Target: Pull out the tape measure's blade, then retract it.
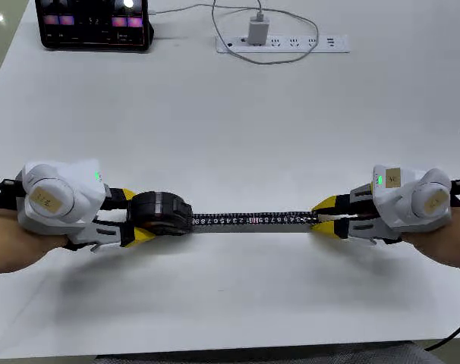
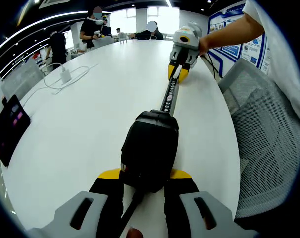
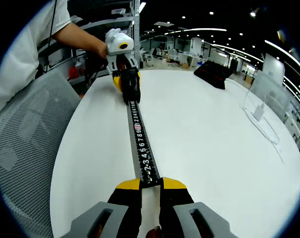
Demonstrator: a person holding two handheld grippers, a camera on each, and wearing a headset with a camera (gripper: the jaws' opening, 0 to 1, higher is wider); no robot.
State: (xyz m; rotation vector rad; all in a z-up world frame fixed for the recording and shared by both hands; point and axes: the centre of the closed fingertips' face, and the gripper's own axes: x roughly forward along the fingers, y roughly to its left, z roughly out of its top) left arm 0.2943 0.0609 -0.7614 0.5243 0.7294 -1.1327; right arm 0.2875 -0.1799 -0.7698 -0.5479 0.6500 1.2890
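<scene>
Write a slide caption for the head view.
Left gripper clamps the tape measure's case while the right gripper holds its blade, stretched straight across the white table.

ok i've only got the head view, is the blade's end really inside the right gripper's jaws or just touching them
observer: Inside. In the right gripper view the blade runs in between the yellow tips of the right gripper, which are shut on it.
operator: and the case
observer: The left gripper view has the tape measure case pinched between the yellow tips of the left gripper, with the blade leaving straight ahead.
operator: any markings i can't read
observer: The right gripper view shows a red mark right after the 9.
</scene>
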